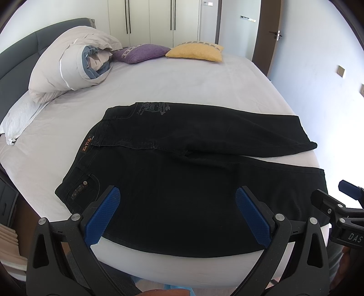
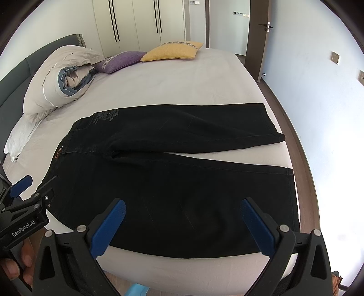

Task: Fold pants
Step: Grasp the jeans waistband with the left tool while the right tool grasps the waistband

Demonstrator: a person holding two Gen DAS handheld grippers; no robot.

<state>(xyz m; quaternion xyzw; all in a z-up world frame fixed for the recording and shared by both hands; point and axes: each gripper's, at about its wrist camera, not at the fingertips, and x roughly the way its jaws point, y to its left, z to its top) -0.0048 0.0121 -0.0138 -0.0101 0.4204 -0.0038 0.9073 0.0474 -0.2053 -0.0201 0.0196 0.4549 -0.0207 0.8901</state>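
Black pants (image 1: 182,182) lie flat on the white bed (image 1: 182,86), waistband to the left and both legs spread to the right; they also show in the right wrist view (image 2: 182,182). My left gripper (image 1: 177,195) is open and empty, above the near leg by the waist end. My right gripper (image 2: 182,207) is open and empty, above the near leg toward the hem. Each gripper shows at the edge of the other's view, the right gripper (image 1: 341,205) at the right and the left gripper (image 2: 22,200) at the left.
A rolled duvet (image 1: 75,61), a purple cushion (image 1: 141,52) and a yellow cushion (image 1: 195,52) lie at the far side of the bed. A grey headboard (image 1: 20,54) is at the left. Wardrobe doors (image 1: 150,20) and a wall (image 2: 318,91) stand beyond.
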